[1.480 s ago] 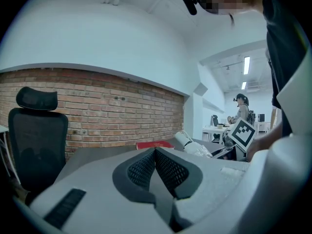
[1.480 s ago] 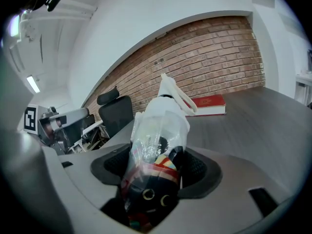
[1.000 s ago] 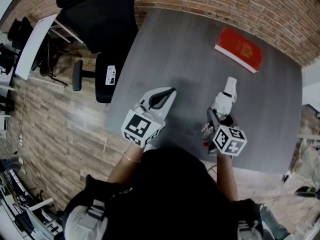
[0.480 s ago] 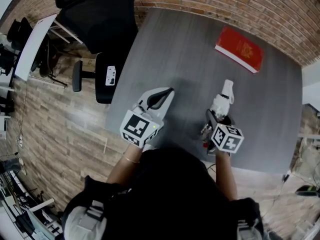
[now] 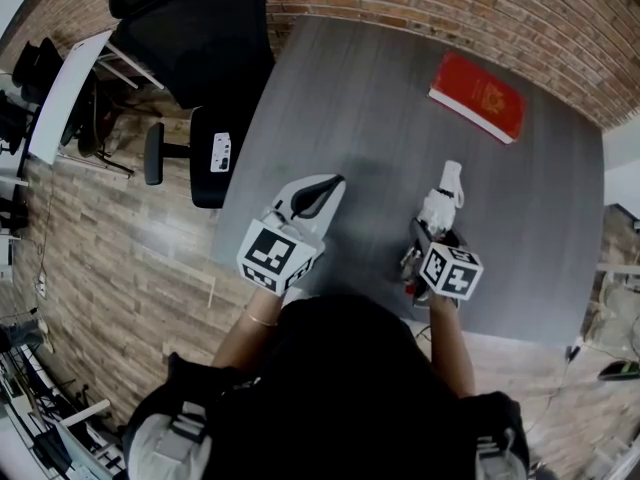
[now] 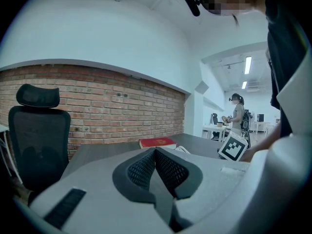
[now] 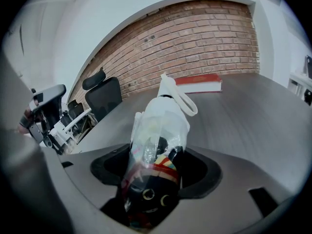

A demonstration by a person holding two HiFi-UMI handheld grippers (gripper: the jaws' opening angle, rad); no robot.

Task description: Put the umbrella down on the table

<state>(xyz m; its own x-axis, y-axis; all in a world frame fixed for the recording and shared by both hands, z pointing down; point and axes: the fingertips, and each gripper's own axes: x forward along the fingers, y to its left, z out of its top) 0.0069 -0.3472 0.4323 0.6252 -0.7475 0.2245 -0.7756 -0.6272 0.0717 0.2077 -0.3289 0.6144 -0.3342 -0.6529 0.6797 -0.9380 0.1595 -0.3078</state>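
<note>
Brought the umbrella (image 5: 441,206) lower and tipped it further nose-down since the earlier frame, drawing its white strap (image 5: 453,176) end slightly back toward the body in the head view. Holding it folded, inside a clear sleeve (image 7: 146,130), in the right gripper (image 7: 157,172). Jaws set wide and clamped on the dark striped body from both sides, with the white end and loop sticking out ahead. Carrying it above the near right part of the desk (image 5: 350,98), slanted down toward the grey top. Apparently not yet resting there, though cannot tell contact for certain from any view. Keeping the left gripper (image 5: 318,196) pressed together with nothing in it, hovering over the near left part of the desk, well apart from the umbrella. Nothing else on the desk but a red book (image 5: 478,97) at the far right corner, well clear of the likely landing spot. Black chair (image 5: 195,28) beyond the left edge.

Judged to be in the lowering step, partway down. Next: ease down to touch the white end on the top, lay the length flat, then spread the jaws and draw back along the gripper's own line. Needs a slow finish, to guard against sliding or rolling in that slick sleeve once freed.
</note>
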